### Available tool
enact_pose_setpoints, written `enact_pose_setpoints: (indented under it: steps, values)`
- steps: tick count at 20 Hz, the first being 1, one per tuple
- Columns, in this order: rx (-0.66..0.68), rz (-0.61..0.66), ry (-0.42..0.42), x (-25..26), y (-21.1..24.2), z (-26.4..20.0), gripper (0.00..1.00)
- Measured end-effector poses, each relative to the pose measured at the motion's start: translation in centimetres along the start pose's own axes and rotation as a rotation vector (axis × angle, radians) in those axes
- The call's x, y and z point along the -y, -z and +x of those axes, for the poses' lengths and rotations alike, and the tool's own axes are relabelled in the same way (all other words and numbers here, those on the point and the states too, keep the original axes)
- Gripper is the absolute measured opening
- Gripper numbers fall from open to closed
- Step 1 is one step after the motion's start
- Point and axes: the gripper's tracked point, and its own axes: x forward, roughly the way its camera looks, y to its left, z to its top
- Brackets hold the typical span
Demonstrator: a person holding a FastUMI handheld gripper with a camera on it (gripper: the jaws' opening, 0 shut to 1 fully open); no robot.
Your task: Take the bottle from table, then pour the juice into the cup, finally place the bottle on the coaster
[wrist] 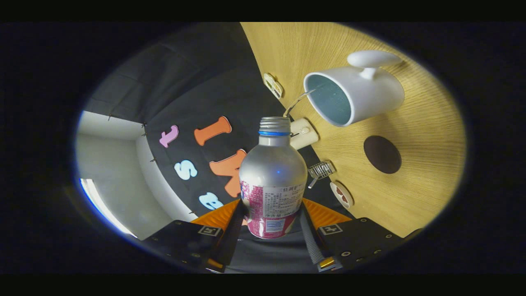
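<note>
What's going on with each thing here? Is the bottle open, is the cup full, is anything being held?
Bottle: cap off, tilted with the view, gripped between both fingers, a thin stream leaving its mouth toward the cup.
Cup: on the wooden table, mouth open, catching the stream; fill level cannot be told.
Coaster: flat on the table beside the cup, nothing on it.
Gripper: fingers shut on the bottle's lower body.

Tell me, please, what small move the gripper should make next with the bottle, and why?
Probably hold the tilt a moment longer. The gripper is shut on the bottle, whose open mouth points toward the white cup, and a thin stream runs from the mouth to the cup's rim. The dark round coaster lies bare beside the cup, so placing comes after.
</note>
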Motion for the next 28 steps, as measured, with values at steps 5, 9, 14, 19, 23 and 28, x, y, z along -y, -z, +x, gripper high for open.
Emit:
enact_pose_setpoints:
  steps: [5,9,14,19,23,28]
  values:
    - [-0.018,0.035,-0.016,-0.6,0.7,0.3,0.71]
    - [-0.028,0.058,-0.031,-1.0,1.7,0.8,0.71]
    - [-0.041,0.086,-0.059,-1.7,2.6,1.2,0.71]
    - [-0.052,0.118,-0.099,-2.5,3.2,1.4,0.71]
    - [-0.056,0.136,-0.121,-3.1,3.6,1.6,0.71]
    - [-0.045,0.142,-0.131,-3.0,3.0,1.3,0.71]
